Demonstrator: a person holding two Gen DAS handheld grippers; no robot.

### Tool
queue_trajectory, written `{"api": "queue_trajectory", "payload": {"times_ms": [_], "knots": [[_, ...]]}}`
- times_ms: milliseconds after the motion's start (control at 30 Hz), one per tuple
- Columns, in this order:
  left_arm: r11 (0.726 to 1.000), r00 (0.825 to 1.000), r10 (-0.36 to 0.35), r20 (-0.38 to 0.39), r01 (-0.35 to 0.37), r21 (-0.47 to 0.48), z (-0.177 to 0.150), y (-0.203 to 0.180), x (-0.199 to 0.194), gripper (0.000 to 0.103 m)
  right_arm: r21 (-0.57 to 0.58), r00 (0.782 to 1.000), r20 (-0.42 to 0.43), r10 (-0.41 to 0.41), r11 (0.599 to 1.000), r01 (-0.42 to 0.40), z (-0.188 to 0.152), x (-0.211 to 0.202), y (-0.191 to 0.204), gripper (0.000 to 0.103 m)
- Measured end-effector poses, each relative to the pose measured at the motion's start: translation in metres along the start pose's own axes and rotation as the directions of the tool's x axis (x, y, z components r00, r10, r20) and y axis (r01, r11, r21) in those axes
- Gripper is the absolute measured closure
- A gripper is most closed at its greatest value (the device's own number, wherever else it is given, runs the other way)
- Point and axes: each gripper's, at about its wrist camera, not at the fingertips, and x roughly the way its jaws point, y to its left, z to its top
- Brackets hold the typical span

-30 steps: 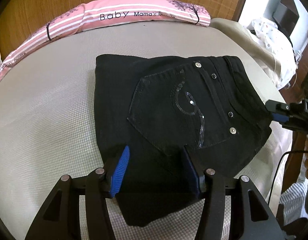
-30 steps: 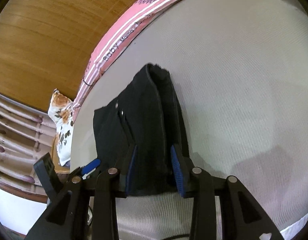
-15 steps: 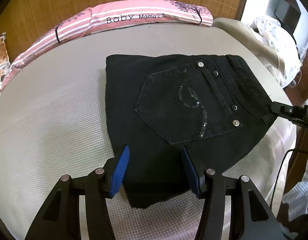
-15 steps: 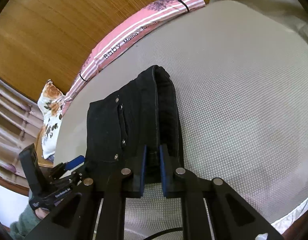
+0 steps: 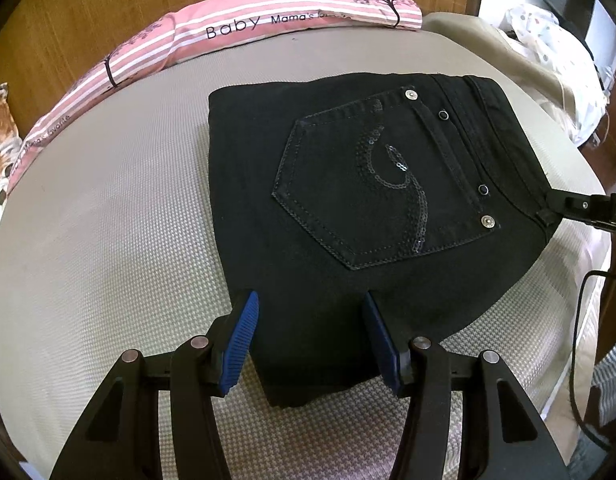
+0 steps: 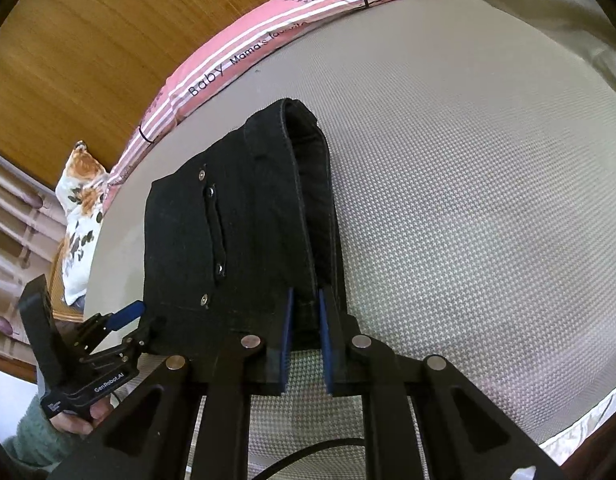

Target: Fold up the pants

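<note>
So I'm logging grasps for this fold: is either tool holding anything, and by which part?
The right tool is shut on the black pants at the waistband edge. The left tool is open, its fingers straddling the near edge, gripping nothing.

Printed in dark letters on the pink striped pillow (image 5: 236, 28), upper middle of the left wrist view: "Baby", then "Mama's" with the following word unclear; further down its left end, "favorite". Marked in white on the black body of the left tool (image 6: 136, 326), lower left of the right wrist view: "GenRobot.AI".
</note>
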Motion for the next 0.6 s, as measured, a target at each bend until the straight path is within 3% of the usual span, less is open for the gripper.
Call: {"api": "queue_trajectory", "payload": {"times_ms": [167,433,600], "knots": [[1.0,1.0,0.002,0.004,-0.002,-0.006,0.001,0.0,0.001,0.046,0.04,1.0,0.008,0.022,0.999,-0.022,-0.004,-0.002,-0.005,0.084],[0.999,1.0,0.018,0.011,-0.017,-0.031,-0.002,0.003,0.002,0.035,-0.011,1.0,0.014,-0.019,1.0,0.019,0.0,-0.008,0.008,0.072],[0.998,1.0,0.001,0.012,-0.001,-0.066,0.0,0.009,-0.001,0.035,-0.031,0.998,0.036,-0.042,0.999,0.043,0.006,-0.015,0.012,0.07]]}}
